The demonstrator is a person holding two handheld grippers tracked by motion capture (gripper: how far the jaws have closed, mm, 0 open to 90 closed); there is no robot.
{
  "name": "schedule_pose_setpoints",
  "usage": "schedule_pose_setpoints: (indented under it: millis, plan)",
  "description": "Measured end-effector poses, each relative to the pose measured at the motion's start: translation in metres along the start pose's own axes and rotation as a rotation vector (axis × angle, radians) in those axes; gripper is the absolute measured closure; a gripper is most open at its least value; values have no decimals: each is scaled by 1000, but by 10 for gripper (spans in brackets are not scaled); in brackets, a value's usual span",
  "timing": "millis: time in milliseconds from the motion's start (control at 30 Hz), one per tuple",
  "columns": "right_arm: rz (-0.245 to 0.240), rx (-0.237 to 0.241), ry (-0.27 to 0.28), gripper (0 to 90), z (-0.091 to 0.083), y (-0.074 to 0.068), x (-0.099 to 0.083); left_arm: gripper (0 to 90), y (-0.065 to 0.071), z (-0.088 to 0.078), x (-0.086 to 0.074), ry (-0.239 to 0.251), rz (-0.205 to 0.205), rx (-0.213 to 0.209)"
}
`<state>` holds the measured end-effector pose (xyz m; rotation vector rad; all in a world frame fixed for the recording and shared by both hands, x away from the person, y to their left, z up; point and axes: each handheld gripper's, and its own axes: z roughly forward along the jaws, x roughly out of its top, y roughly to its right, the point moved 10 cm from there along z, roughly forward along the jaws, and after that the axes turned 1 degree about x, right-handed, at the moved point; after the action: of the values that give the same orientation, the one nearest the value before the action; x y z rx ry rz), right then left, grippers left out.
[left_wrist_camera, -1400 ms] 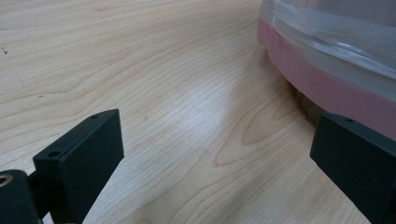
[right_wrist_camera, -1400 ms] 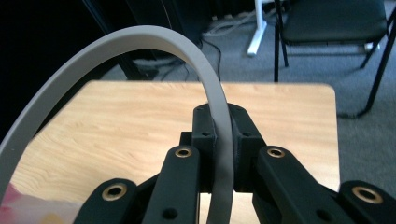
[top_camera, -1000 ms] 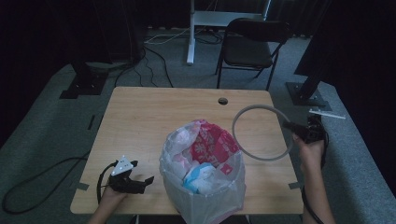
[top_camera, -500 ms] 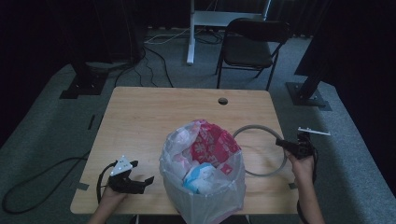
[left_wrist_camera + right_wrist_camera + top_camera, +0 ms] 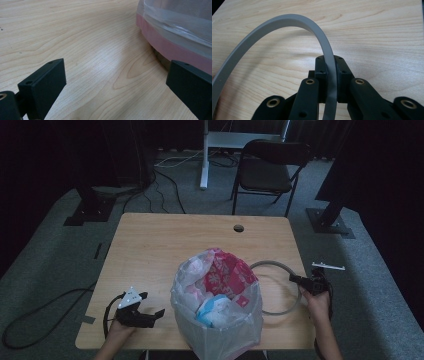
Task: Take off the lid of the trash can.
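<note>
Grey plastic ring (image 5: 287,21) lay flat on the table (image 5: 165,245), pinched at its near edge by the right tongs (image 5: 329,66); its loop curved away toward the bag (image 5: 217,310). Left tongs (image 5: 115,80) gaped wide, empty.

1. Ring (image 5: 274,23): plain grey.
2. Bin liner (image 5: 220,320): clear, whitish plastic.
3. Packet (image 5: 225,277) inside, at twelve o'clock: red with white flowers.
4. Table (image 5: 165,245): pale wood grain.

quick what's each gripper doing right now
Left gripper: open, holding nothing.
Right gripper: shut on the grey ring.
</note>
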<state>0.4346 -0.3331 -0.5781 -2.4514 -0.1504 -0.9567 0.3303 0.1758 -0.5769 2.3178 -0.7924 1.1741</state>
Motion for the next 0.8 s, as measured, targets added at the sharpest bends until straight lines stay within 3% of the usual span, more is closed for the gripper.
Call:
schedule_pose_setpoints:
  millis: [433, 633, 800]
  plan:
    - [-48, -38, -58, 828, 11, 4, -10, 27, 0, 0, 0, -2, 0, -1]
    - [-35, -28, -78, 820, 14, 5, -14, 28, 0, 0, -1, -3, 1, -1]
    - [-45, -37, -109, 646, 16, 6, -16, 27, 1, 1, -1, -4, -1, -2]
